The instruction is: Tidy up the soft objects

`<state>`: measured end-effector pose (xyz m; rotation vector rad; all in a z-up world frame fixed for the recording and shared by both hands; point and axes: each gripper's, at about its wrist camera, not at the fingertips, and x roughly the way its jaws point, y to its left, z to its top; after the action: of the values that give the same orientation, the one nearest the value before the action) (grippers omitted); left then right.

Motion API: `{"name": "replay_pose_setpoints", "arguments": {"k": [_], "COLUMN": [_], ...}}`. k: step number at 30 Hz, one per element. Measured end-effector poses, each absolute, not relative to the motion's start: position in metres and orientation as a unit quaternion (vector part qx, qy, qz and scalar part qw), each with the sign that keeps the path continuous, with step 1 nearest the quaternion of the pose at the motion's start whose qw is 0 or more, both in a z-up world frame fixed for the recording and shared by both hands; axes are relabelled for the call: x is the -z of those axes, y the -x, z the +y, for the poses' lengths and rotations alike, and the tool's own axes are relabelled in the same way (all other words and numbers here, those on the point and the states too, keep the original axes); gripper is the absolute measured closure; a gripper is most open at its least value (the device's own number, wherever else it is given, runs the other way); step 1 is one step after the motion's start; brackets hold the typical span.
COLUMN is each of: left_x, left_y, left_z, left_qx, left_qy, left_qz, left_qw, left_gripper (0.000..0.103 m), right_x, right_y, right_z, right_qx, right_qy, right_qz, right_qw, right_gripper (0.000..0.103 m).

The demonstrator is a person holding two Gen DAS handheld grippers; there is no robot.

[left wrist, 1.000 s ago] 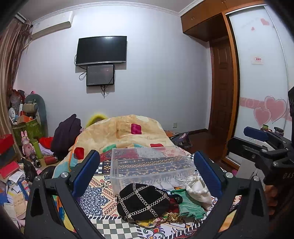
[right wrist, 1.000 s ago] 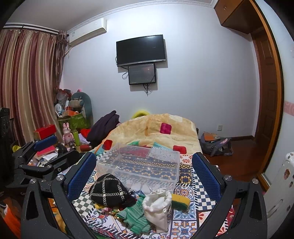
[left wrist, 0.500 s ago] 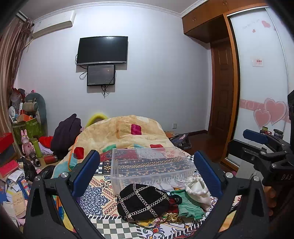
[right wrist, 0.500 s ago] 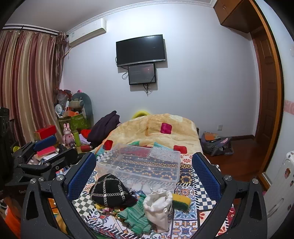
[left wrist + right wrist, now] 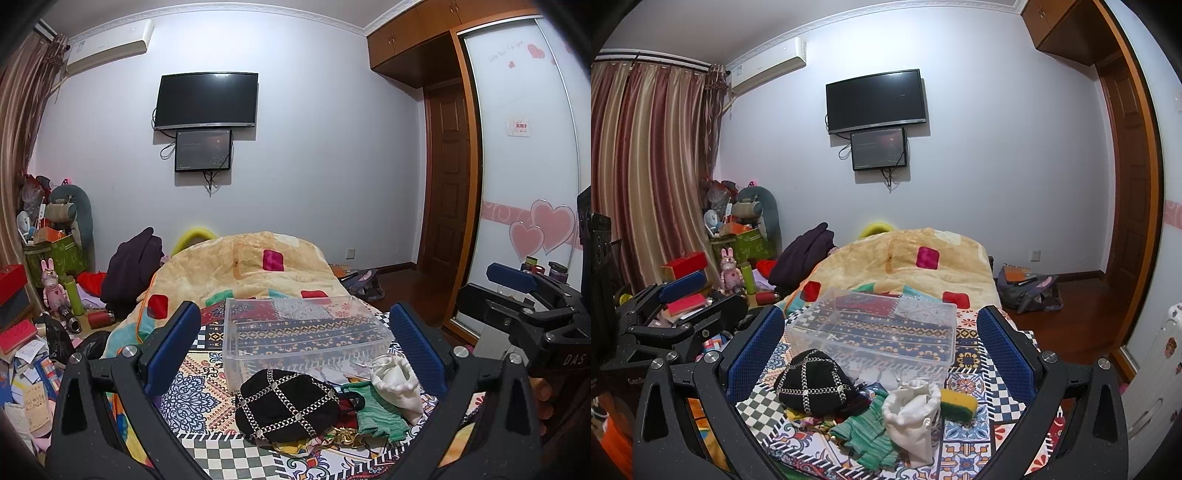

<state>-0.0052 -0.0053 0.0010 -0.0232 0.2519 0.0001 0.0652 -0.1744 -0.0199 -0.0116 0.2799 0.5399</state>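
Clear plastic, the rectangular box [image 5: 875,328] sits beyond a chain-trimmed black hat [image 5: 814,382], ribbed green cloth [image 5: 870,435] and white pouch [image 5: 912,417]; your left gripper [image 5: 295,347] and right gripper [image 5: 881,343] gape wide, empty.

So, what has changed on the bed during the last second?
Almost nothing. Both grippers, left and right, stay open and empty above the pile; the views drift only slightly. The clear box, black hat, green cloth, white pouch and sponge lie as before.
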Motion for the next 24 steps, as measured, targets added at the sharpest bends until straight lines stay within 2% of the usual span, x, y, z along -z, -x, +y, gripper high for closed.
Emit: {"name": "replay_pose_setpoints", "arguments": {"k": [24], "left_x": [0.0018], "left_y": [-0.0004], "left_z": [-0.0046], "left_qx": [0.006], "left_qy": [0.019], "left_qz": [0.136], "left_qw": [0.990], "left_gripper": [0.000], "right_x": [0.0257], "right_y": [-0.0718], "right_z": [-0.1781], "right_qx": [-0.272], "right_qy": [0.000], "right_qz": [0.149], "right_qw": [0.951], "right_gripper": [0.000]}}
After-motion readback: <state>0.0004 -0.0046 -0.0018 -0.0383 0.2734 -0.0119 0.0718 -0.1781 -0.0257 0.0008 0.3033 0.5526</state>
